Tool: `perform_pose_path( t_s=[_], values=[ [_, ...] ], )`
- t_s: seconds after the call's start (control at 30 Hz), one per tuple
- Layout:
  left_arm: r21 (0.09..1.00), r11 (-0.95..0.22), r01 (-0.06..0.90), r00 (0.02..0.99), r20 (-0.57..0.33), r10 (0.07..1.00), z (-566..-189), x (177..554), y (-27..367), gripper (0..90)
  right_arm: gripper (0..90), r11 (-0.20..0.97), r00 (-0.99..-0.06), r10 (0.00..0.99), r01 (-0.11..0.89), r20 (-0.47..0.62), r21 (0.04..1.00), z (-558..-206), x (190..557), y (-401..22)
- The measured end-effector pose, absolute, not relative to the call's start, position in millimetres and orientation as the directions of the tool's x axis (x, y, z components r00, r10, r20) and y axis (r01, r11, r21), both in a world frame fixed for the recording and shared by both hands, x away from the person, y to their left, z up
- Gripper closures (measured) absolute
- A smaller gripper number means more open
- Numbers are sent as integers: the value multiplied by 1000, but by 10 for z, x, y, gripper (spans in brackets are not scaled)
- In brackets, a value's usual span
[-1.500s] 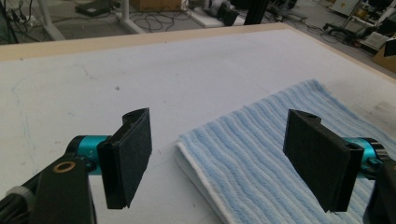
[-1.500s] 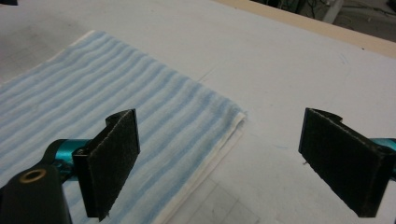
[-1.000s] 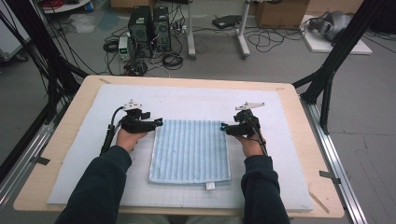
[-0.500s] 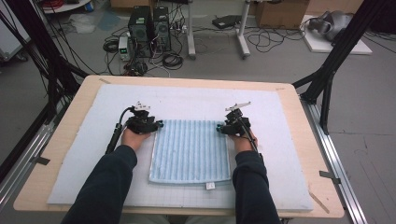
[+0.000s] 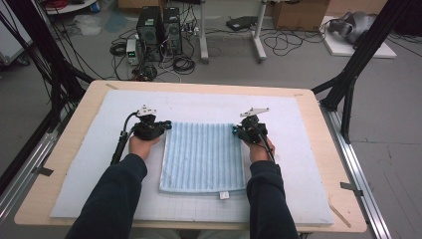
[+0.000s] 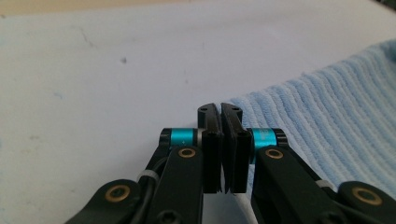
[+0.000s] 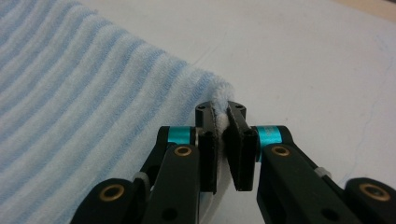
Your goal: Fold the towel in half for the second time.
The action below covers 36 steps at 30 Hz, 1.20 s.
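Towel (image 5: 204,157) lies flat mid-worktop (image 5: 308,107) on the white mat (image 5: 298,164). Lift both far corners together and level, so the fold stays square. Your left gripper (image 5: 166,125), at the towel's far-left corner, has just closed; jaws nearly together, whether cloth is caught I cannot tell. Your right gripper (image 7: 223,112), at the far-right corner, has just closed too, pinching the towel's edge.
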<state>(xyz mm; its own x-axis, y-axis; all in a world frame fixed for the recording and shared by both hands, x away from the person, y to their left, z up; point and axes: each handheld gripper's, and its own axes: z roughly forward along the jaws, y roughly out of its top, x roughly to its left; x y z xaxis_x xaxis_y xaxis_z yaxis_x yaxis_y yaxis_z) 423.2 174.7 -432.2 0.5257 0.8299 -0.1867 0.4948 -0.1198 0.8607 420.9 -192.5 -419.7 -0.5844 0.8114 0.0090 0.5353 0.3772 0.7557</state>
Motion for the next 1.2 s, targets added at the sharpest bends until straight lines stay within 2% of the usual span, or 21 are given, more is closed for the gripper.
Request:
perform_pose_path(
  t_s=[0.27,0.73,0.97,1.2],
  values=[
    [882,-85,465,553,-214,805,-4216,4110,1814,866,831,355,-595,804,479,-1,803,-4095,4064,-1941],
    [909,-67,411,631,-231,741,-4107,3578,1919,865,827,287,-647,761,394,41,873,-3989,3489,-2086],
    [927,-38,374,673,-243,698,-4133,3188,1957,864,823,286,-667,744,378,44,881,-4054,3173,-2158],
    [929,-64,366,697,-227,681,-4217,2969,1951,864,822,285,-677,735,364,42,887,-4148,2914,-2176]
  ],
)
